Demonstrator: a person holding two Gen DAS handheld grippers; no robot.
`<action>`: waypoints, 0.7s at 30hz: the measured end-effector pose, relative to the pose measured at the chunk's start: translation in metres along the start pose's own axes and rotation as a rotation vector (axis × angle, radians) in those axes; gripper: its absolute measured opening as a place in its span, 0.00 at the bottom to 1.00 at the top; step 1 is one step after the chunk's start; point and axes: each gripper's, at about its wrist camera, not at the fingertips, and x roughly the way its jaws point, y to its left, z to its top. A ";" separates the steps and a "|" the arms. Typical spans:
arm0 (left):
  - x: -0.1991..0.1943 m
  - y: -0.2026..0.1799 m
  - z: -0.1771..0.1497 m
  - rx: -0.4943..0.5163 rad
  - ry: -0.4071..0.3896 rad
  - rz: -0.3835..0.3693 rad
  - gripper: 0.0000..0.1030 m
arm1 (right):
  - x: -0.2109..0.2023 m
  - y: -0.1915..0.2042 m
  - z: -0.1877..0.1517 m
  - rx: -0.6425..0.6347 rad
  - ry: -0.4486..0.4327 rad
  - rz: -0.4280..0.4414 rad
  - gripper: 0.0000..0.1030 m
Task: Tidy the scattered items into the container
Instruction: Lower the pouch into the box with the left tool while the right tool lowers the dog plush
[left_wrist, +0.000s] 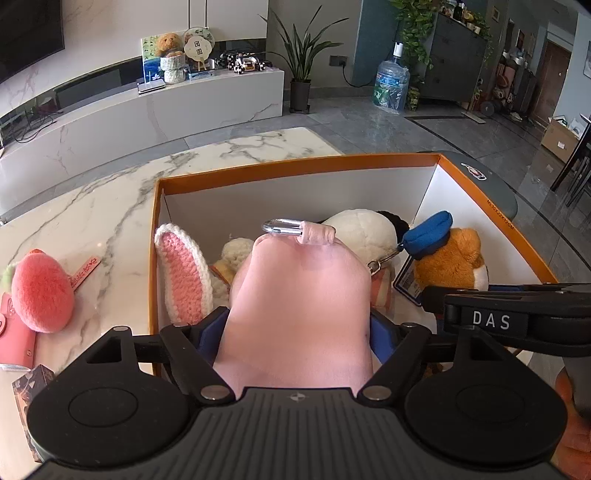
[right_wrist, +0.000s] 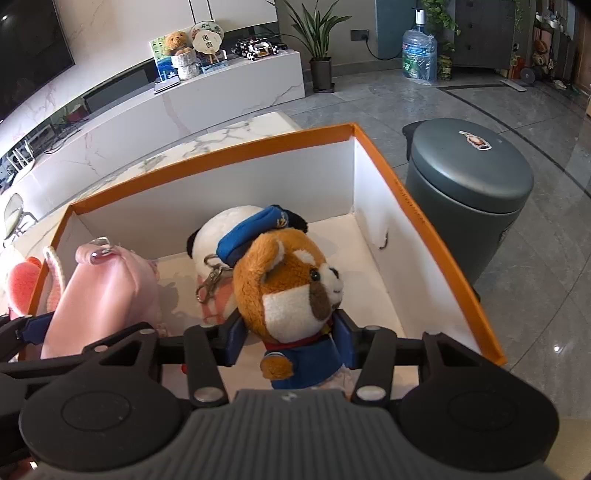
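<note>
An orange-rimmed white box (left_wrist: 295, 162) (right_wrist: 221, 151) stands on the marble table (left_wrist: 92, 214). My left gripper (left_wrist: 297, 328) reaches into its left part. A pink plush (left_wrist: 295, 295) (right_wrist: 107, 288) with a silver carabiner (left_wrist: 280, 226) lies between the blue pads, which sit at its sides without squeezing it. My right gripper (right_wrist: 290, 332) is over the box's right part, around a brown plush (right_wrist: 291, 291) in a blue uniform and cap. A gap shows between the left pad and the plush's body. A white plush (right_wrist: 225, 225) and a crocheted pink ear (left_wrist: 183, 273) lie in the box too.
Left of the box on the table lie a coral plush (left_wrist: 40, 291), a pink case (left_wrist: 14, 343) and a small dark box (left_wrist: 29, 384). A grey lidded bin (right_wrist: 469, 170) stands on the floor right of the box. A white TV bench (left_wrist: 147, 114) runs behind.
</note>
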 end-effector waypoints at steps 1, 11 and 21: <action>0.000 0.000 0.000 -0.006 -0.001 0.001 0.89 | -0.001 0.000 0.000 -0.002 -0.002 -0.005 0.54; -0.007 0.008 0.004 -0.113 -0.023 -0.013 0.91 | -0.019 -0.004 -0.001 -0.050 -0.048 -0.002 0.63; -0.020 0.005 0.011 -0.149 -0.075 -0.028 0.95 | -0.036 -0.004 0.001 -0.053 -0.111 0.006 0.63</action>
